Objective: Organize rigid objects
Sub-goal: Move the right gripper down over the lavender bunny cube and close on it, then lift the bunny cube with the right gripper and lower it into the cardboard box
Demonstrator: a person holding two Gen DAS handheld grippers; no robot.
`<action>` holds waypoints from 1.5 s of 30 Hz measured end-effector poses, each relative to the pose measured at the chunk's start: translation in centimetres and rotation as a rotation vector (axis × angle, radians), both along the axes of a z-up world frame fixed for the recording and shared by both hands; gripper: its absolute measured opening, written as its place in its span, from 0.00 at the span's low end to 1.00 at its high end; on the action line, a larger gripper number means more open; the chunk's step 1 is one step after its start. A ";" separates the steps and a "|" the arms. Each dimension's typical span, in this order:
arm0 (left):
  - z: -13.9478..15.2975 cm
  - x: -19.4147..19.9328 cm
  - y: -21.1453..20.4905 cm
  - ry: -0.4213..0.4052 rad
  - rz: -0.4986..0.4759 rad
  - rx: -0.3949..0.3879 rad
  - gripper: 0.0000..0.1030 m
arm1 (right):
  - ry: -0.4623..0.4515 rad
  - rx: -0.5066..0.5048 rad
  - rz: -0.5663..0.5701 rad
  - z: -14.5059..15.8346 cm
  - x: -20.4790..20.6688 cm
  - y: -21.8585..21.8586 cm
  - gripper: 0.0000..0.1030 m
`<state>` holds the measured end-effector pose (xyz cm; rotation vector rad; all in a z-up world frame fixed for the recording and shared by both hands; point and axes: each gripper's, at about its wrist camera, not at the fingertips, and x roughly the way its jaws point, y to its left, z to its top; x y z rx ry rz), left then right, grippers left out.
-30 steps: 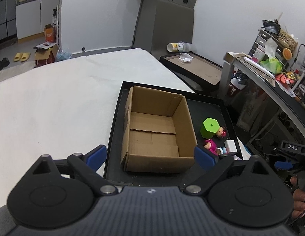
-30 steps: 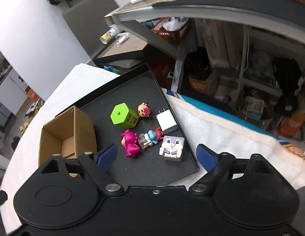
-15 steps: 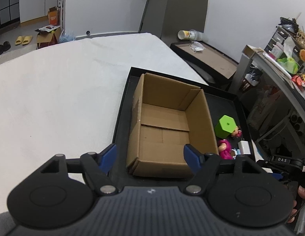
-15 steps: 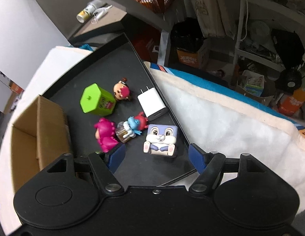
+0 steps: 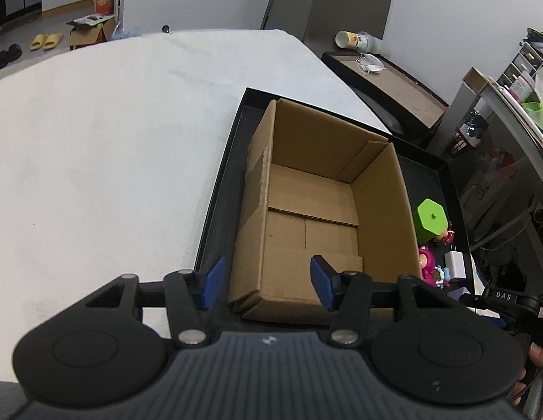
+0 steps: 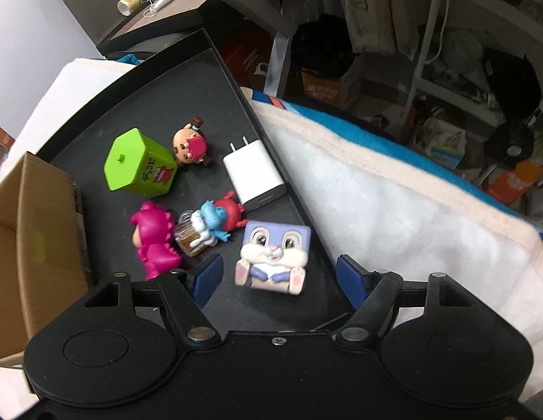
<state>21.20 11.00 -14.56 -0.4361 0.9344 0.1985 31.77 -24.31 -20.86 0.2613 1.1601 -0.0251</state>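
Left tool point(image 5: 264, 282) closing, straddling near left corner of box point(image 5: 320, 210), not gripping. Right tool point(image 6: 276, 281) open, bunny point(image 6: 273, 252) between jaws on tray point(image 6: 187, 80), untouched.

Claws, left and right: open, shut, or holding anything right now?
Left claw: closing, straddling the near wall of the brown cardboard box, not yet pressing it.
Right claw: open, empty, around the purple square bunny toy.
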 end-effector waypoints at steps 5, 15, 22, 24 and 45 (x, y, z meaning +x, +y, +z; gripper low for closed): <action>-0.8 0.7 0.1 0.008 -0.010 -0.001 0.45 | 0.011 -0.002 -0.006 -0.5 0.5 -0.1 0.69; -2.1 1.5 0.8 -0.008 0.012 -0.053 0.32 | 0.005 -0.043 -0.001 -1.5 0.5 0.2 0.57; -2.8 0.5 2.6 -0.064 0.045 -0.112 0.25 | 0.022 -0.021 -0.007 -0.6 -0.4 -0.2 0.55; -2.9 0.5 2.7 -0.074 0.048 -0.114 0.25 | 0.023 -0.034 0.003 -0.2 -0.7 0.2 0.54; -4.8 0.5 4.1 -0.100 0.035 -0.209 0.26 | 0.048 -0.127 0.036 1.2 -0.2 3.1 0.65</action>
